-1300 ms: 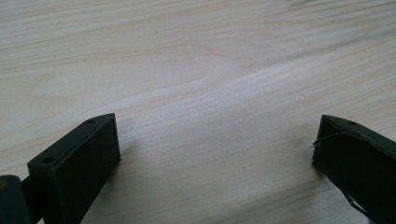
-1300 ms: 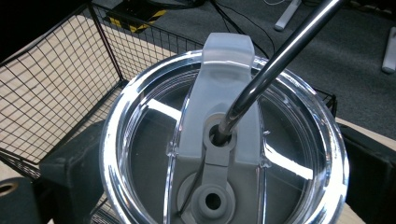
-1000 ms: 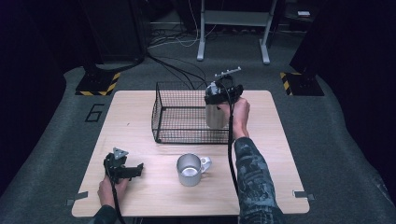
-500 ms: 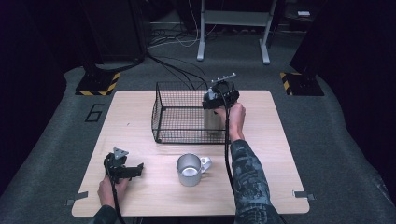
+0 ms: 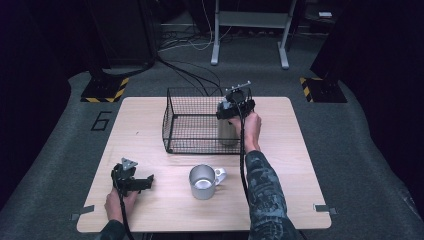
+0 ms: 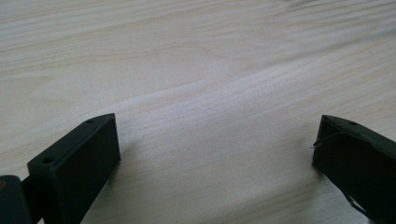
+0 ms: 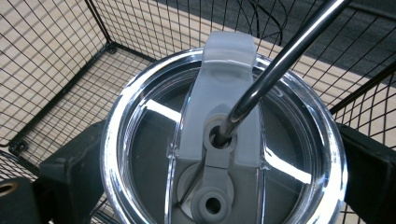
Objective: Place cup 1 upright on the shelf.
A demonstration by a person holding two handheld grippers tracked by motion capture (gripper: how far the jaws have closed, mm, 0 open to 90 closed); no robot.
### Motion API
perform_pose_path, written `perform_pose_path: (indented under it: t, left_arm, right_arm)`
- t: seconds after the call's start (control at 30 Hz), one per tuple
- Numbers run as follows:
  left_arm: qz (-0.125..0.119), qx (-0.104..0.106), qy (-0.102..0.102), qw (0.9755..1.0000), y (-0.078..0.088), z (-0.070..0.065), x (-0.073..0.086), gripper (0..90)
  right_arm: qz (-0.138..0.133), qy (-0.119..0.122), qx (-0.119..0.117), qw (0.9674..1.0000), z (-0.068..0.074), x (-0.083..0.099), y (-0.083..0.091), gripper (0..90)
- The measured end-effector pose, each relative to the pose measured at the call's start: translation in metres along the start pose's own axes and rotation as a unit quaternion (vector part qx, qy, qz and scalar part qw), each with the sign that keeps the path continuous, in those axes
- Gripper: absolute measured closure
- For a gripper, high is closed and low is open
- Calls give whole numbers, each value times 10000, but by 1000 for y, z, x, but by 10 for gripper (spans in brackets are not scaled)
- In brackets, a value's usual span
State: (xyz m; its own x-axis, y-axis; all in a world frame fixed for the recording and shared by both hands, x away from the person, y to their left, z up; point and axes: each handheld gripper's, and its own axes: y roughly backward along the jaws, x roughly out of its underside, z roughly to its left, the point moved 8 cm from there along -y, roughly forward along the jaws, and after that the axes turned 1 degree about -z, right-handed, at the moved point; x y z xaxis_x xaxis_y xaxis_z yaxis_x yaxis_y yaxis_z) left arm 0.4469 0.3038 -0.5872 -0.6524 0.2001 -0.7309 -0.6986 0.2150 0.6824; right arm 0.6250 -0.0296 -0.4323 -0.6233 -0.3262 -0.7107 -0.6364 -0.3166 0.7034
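On the wooden table (image 5: 150, 125) stands a black wire basket (image 5: 192, 120). In the basket's near right corner a tumbler (image 5: 227, 131) stands upright, the right gripper (image 5: 234, 107) clamped on it. That gripper's view shows the clear lid (image 7: 224, 154) and slanting metal straw (image 7: 280, 60). In front of the basket sits a metal mug (image 5: 204, 182). The left gripper (image 5: 131, 180) rests on the table, jaws spread, empty.

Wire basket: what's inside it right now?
Inside the wire basket, at its right end, stands a tumbler with a clear lid and a metal straw, held by the right gripper. The lid hides the tumbler's contents. The rest of the basket floor looks bare.
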Motion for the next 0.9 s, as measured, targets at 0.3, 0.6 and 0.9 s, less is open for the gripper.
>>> perform_pose_path:
  t: [0.3,0.6,0.9]
  left_arm:
    - [-11,3,12,10000,0,0,0,4]
    - [-9,2,8,10000,0,0,0,4]
    - [10,5,-15,10000,0,0,0,4]
  right_arm:
    - [19,-127,-53,9999,-2,6,1,33]
    - [120,52,-48,9999,0,-3,16,0]
    - [-22,25,-66,10000,-2,-7,48,0]
